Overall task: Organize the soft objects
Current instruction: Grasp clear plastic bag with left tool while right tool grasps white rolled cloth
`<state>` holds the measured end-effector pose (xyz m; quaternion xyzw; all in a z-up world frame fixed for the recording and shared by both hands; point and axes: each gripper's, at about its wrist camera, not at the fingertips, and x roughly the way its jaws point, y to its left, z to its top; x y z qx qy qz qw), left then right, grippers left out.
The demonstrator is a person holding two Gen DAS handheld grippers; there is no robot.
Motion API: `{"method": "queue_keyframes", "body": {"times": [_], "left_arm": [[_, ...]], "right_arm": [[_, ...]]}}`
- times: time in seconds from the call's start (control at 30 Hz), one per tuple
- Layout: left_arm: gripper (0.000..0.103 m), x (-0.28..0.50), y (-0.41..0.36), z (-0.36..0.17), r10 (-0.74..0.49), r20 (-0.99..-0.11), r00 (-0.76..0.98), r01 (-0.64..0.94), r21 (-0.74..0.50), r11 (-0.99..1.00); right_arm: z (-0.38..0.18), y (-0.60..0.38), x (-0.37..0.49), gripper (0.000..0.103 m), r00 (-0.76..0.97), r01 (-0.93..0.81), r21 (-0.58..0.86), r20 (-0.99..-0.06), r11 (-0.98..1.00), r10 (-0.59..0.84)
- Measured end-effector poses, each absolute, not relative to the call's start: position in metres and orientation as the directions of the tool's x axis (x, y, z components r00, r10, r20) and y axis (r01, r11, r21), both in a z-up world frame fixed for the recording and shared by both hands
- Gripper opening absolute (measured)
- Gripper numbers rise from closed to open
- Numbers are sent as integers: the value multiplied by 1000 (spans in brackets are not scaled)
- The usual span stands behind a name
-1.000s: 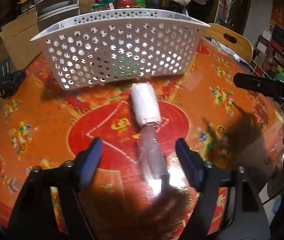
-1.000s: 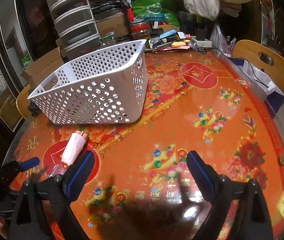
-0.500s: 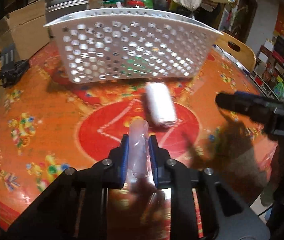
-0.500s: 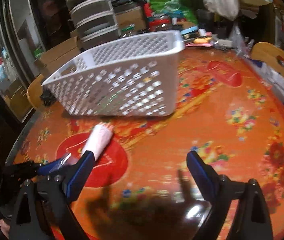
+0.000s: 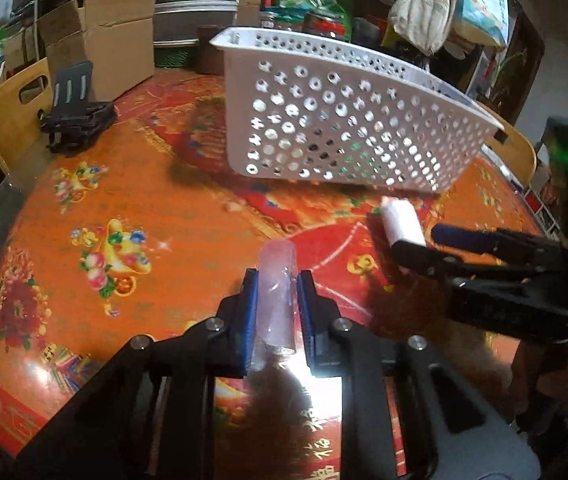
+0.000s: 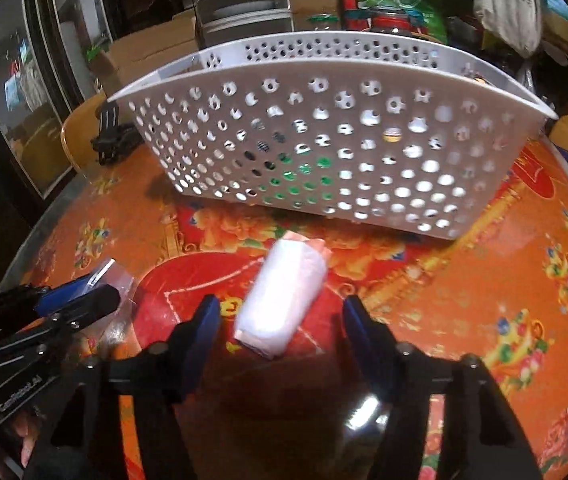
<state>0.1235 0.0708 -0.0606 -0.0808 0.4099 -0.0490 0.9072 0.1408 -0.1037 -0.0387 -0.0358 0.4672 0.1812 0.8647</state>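
The left tool (image 5: pixel 275 292) is clenching the translucent pink plastic roll (image 5: pixel 276 280), while the released right tool (image 6: pixel 281 320) is straddling the white soft roll (image 6: pixel 284 300), with the white perforated plastic basket (image 6: pixel 324 152) waiting at 12 o'clock.

Left gripper (image 5: pixel 277 280): blue-padded fingers (image 5: pixel 249 300) pressed in from both sides on clear plastic tube (image 5: pixel 275 276), tube sticking forward past fingertips, gripper low over desk (image 5: pixel 143 200). Right gripper (image 6: pixel 279 320): jaws spread wide, straddling white roll (image 6: pixel 284 296) without touching it, roll lying on desk between the two fingers. Grippers near each other, left gripper to left of right one.
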Motion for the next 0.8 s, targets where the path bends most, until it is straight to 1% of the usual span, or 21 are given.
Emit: {"method": "queue_keyframes", "body": {"times": [0.07, 0.27, 0.37, 0.4, 0.57, 0.7, 0.8], "left_arm": [[17, 123, 78, -58, -152, -726, 671, 11, -195, 981], [17, 125, 86, -54, -141, -719, 681, -5, -197, 980], [17, 127, 88, -54, -134, -721, 680, -12, -193, 981], [17, 127, 88, -54, -133, -721, 680, -12, -193, 981], [17, 126, 83, -53, -127, -719, 684, -4, -178, 984], [17, 127, 77, -50, -125, -716, 687, 5, -167, 986], [17, 127, 72, -48, -126, -715, 688, 14, -160, 987]], "right_arm": [[-41, -99, 142, 54, 498, -349, 89, -826, 933, 265], [-48, -89, 148, 46, 495, -349, 52, -837, 936, 231], [-51, -84, 149, 43, 500, -355, 25, -840, 935, 212], [-51, -84, 149, 43, 501, -357, 22, -840, 934, 211], [-50, -88, 145, 33, 501, -367, 35, -834, 930, 229], [-46, -105, 139, 32, 493, -371, 81, -827, 925, 270], [-40, -117, 134, 31, 505, -365, 90, -817, 927, 278]]}}
